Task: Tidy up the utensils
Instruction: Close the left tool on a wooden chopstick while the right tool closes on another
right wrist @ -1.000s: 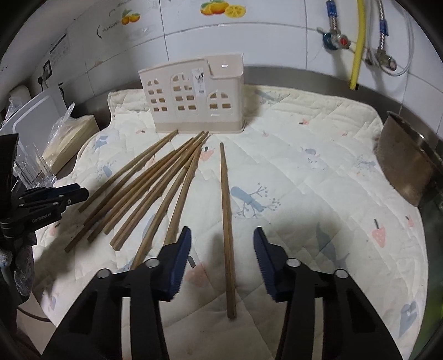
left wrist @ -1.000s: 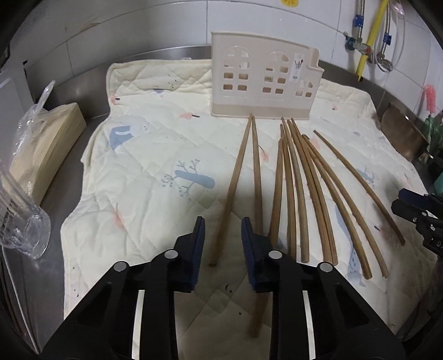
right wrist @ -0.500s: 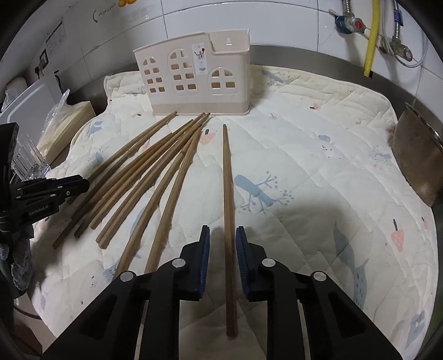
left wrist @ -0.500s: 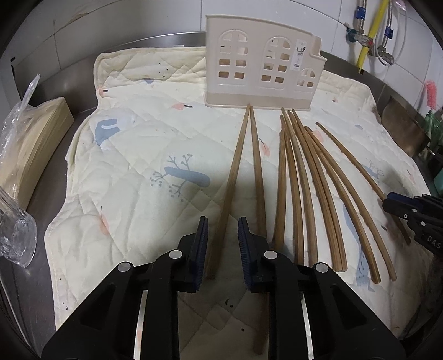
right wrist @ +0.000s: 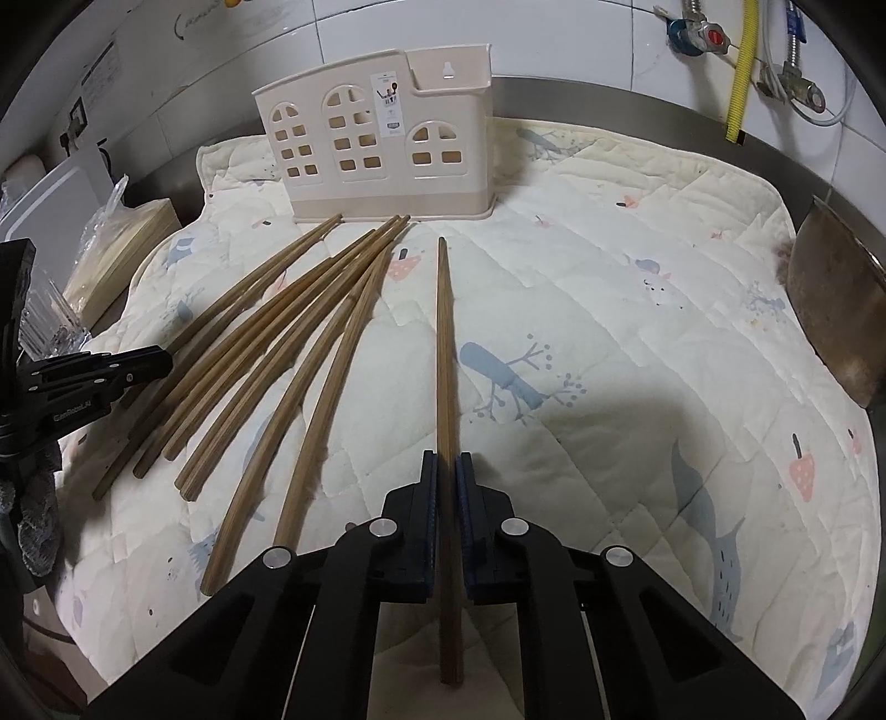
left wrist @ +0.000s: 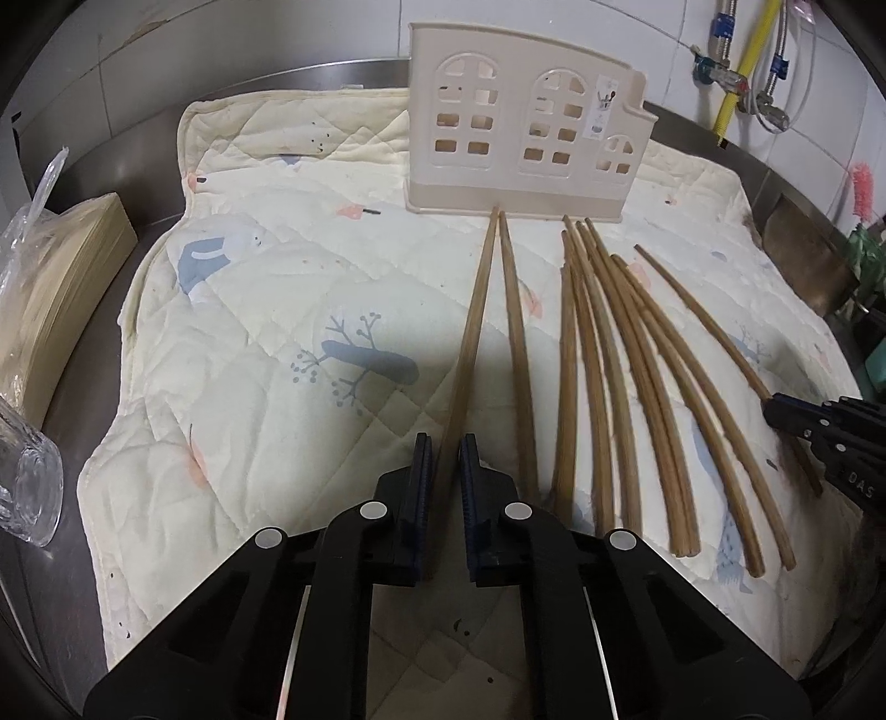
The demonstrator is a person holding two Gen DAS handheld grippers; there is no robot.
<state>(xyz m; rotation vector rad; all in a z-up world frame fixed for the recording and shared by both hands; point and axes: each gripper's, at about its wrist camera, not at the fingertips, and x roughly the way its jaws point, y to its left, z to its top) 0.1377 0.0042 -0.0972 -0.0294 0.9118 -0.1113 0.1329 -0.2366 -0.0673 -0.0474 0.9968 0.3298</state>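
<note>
Each tongs had pinched one chopstick off the quilted mat: left tongs (left wrist: 443,487) held the leftmost chopstick (left wrist: 470,332), right tongs (right wrist: 447,487) the rightmost chopstick (right wrist: 446,343), probably for the holder (right wrist: 376,160) at the far edge.

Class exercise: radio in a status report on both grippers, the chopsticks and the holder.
Left gripper shut on leftmost chopstick. Right gripper shut on lone chopstick. Both chopsticks on quilted mat; holder empty, path clear.

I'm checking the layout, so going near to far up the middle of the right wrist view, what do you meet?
Right gripper, shut on the lone chopstick → bare quilted mat → beige utensil holder → steel counter edge → white tiled wall.
</note>
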